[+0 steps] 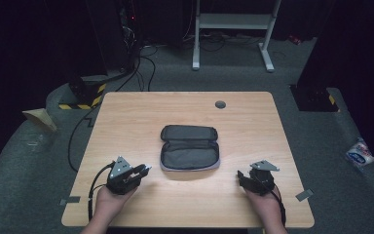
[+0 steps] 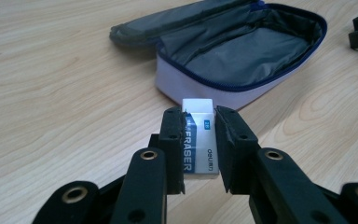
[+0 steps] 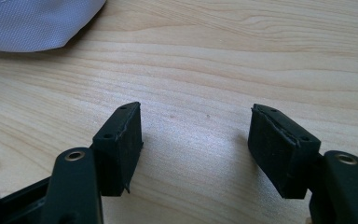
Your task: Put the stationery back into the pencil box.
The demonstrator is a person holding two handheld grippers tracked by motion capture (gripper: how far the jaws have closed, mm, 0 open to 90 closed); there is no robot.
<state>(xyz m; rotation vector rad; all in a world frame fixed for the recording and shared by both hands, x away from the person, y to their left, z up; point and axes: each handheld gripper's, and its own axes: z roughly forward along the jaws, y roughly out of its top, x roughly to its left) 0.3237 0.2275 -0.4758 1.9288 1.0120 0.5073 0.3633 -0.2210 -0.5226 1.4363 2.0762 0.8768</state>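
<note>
Eraser (image 2: 199, 140): white block in a blue-and-white paper sleeve, clamped between the two black jaws of the left gripper (image 1: 143, 170). Long axis runs along the jaws, its bare white end pointing toward the pencil case (image 1: 190, 147); it sits near the case's front wall, on the person's left of it, held off the table (image 1: 126, 117). Sleeve lettering, read from the left gripper view: "ERASER" in white on the blue band, partly cut off by a jaw; "2B" on a small blue patch; a brand word in dark print along the white face that looks like "DELI", not fully legible.

Left gripper: jaws clenched on the eraser's two long sides, pointing toward the case's near left corner; held from behind by the left hand (image 1: 108, 197), forearm coming in from the table's near edge.

Right gripper (image 1: 241, 176): jaws released, standing well apart over bare wood, pointing toward the case's near right corner and near it; the right hand (image 1: 264, 201) grasps it from behind.

Pencil case: grey, blue zip edge, open, lid folded back away from the person, long axis across the table, at the table's middle.
</note>
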